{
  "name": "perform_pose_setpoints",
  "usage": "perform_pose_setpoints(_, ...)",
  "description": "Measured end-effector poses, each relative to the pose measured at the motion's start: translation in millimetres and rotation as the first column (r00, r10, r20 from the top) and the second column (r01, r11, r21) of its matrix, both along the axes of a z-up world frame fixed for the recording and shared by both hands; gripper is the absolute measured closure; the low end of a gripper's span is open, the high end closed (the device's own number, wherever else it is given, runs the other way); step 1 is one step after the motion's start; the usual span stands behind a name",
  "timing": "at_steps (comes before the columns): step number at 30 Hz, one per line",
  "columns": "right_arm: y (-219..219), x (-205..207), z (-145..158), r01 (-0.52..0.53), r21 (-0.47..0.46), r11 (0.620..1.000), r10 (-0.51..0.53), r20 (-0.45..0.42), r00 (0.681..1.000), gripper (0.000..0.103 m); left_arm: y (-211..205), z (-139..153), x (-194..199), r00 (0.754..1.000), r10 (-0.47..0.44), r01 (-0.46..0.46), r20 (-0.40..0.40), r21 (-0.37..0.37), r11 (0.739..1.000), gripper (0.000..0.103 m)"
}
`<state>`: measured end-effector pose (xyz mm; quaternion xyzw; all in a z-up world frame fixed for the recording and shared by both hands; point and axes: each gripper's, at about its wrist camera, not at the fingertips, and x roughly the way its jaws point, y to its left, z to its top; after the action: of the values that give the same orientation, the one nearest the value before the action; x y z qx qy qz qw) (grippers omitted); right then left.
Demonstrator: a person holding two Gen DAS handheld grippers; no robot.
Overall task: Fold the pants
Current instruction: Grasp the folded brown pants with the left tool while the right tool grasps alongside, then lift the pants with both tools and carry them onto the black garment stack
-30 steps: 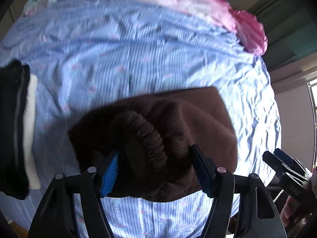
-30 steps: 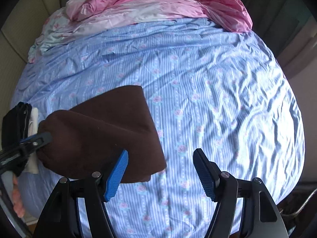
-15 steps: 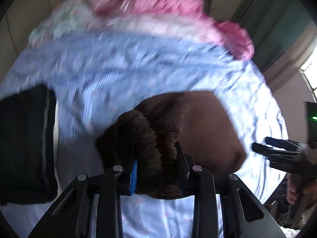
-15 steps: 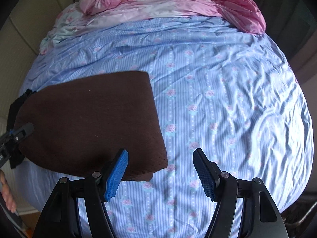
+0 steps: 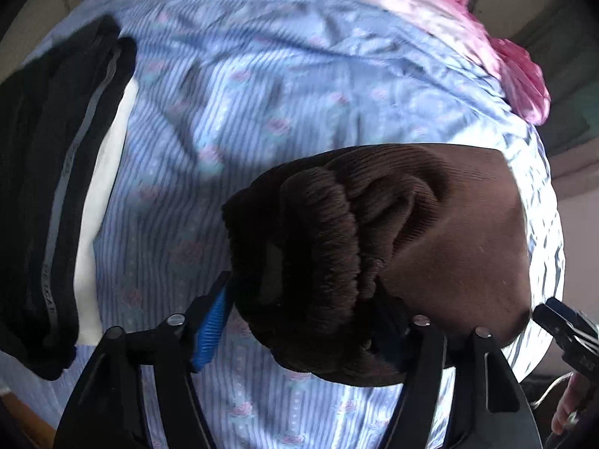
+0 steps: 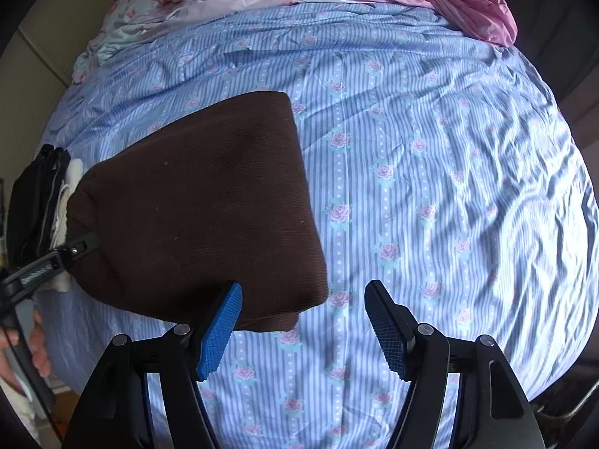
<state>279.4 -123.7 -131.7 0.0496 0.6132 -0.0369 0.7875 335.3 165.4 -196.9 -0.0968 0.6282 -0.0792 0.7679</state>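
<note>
left tongs point(image 5: 299, 321): opening, brown pants point(image 5: 374, 232) waistband bunched between them (contact unclear)
right tongs point(image 6: 303, 321): released, nothing gripped
pants: laid on bed point(image 6: 430, 187), 10 o'clock of right tongs

A home bedroom: a bed's floral striped sheet point(image 6: 411, 172), pink quilt point(image 6: 468, 3).
</note>
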Motion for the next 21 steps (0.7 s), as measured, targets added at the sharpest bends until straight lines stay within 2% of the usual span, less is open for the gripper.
perform_pose_setpoints(5, -5, 4, 7, -0.002, 0.021, 1.0, 0.001, 0.063, 0.998, 0.034, 4, -9, -3, 1.0, 0.028, -0.029, -0.012, -0.036, 0.999, 0.019)
perform_pose_setpoints(12, -8, 32, -8, -0.032, 0.078, 0.996, 0.024, 0.099, 0.995, 0.034, 14, -24, -5, 0.991, 0.128, -0.133, -0.049, -0.134, 0.982, 0.013)
perform_pose_setpoints(15, -7, 41, -23, -0.049, 0.094, 0.994, 0.041, 0.091, 0.995, 0.034, 19, -35, -7, 0.982, 0.171, -0.183, -0.074, -0.202, 0.962, 0.011)
perform_pose_setpoints(17, -6, 46, -34, -0.054, 0.099, 0.994, 0.047, 0.077, 0.996, 0.034, 22, -43, -10, 0.978, 0.192, -0.207, -0.086, -0.232, 0.95, 0.005)
perform_pose_setpoints(21, -2, 60, -54, -0.097, 0.087, 0.991, 0.092, 0.06, 0.994, 0.033, 28, -63, -14, 0.963, 0.234, -0.264, -0.13, -0.306, 0.915, 0.0)
